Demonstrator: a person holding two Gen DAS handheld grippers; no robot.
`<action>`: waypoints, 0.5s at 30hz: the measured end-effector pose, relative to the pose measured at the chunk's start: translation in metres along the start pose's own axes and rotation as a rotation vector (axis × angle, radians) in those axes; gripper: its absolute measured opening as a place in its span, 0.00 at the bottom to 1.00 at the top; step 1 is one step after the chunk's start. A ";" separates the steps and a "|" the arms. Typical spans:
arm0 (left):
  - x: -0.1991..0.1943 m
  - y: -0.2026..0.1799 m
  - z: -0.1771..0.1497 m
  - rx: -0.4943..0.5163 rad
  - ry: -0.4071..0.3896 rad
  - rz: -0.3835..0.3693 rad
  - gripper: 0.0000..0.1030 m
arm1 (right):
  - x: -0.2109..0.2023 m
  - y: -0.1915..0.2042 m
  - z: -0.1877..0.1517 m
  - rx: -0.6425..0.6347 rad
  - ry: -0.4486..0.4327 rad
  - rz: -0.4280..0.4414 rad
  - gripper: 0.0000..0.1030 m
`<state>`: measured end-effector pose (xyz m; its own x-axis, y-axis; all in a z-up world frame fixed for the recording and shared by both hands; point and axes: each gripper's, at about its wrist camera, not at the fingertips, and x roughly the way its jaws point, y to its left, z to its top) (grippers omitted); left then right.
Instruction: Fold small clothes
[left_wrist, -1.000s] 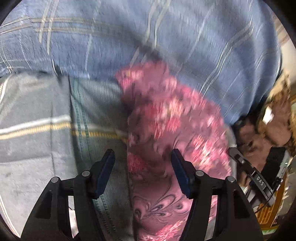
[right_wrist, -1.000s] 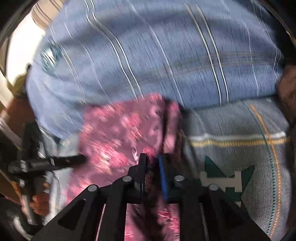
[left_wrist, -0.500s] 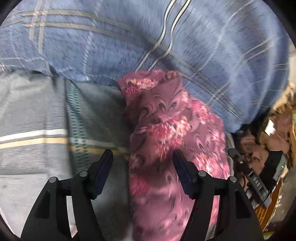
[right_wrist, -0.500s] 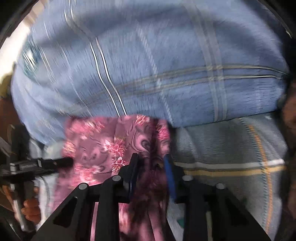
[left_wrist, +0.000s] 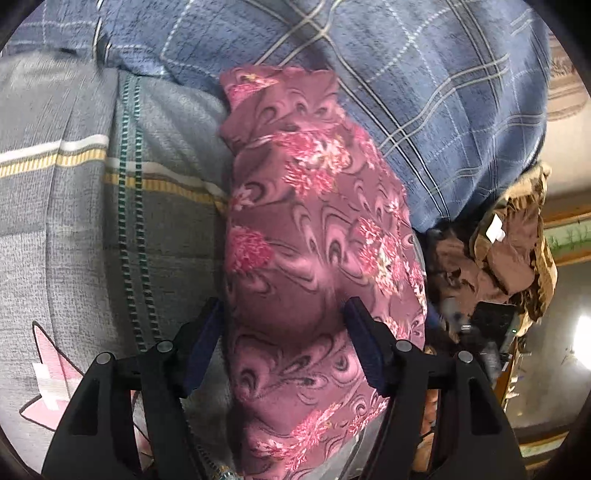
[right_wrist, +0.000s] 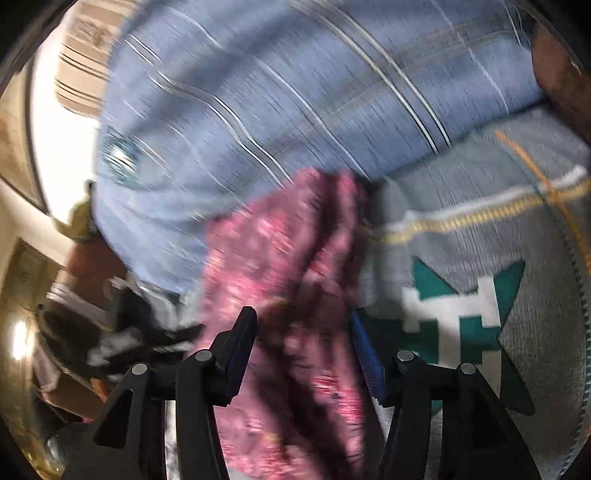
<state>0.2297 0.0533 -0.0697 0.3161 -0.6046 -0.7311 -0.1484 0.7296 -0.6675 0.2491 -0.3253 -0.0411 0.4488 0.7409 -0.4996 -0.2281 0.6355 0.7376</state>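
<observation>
- Our right gripper (right_wrist: 301, 341) has let go: a second ago its jaws were pinched nearly together on a fold of the pink floral garment (left_wrist: 314, 236), and now they are opening, standing apart with the cloth lying loose between them. The right wrist view is smeared, so we cannot tell whether either pad still brushes the fabric.
- Our left gripper (left_wrist: 284, 341) has barely changed its spread. Its jaws stand wide apart on either side of the garment, and the cloth between them now bulges up closer to the pads than before. We see no pinch.
- The garment itself has settled into a long, narrow bundle on the bed, lying on the grey striped bedsheet (left_wrist: 74, 221), its far end up against the blue plaid pillow (left_wrist: 424, 92). Earlier it looked more rumpled and raised; now it lies flatter and more gathered.
- We judge that one fold has just been laid down and released. Neither gripper holds the cloth, so the next move likely calls for a fresh grasp, or for setting this piece aside.
- A brown patterned heap (left_wrist: 509, 236) sits past the bed's edge, perhaps more laundry.
</observation>
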 end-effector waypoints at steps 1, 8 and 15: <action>0.000 -0.001 0.000 0.001 0.001 -0.002 0.65 | -0.006 0.002 0.000 -0.004 -0.017 0.029 0.59; 0.014 -0.010 -0.001 -0.010 0.005 -0.019 0.65 | 0.017 -0.001 -0.018 -0.070 0.120 -0.154 0.68; 0.017 -0.010 0.007 -0.022 0.003 -0.018 0.76 | 0.046 0.005 -0.010 -0.079 0.190 -0.048 0.72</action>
<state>0.2427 0.0382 -0.0748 0.3163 -0.6188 -0.7190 -0.1629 0.7113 -0.6838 0.2598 -0.2857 -0.0649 0.2916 0.7322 -0.6155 -0.2810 0.6807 0.6766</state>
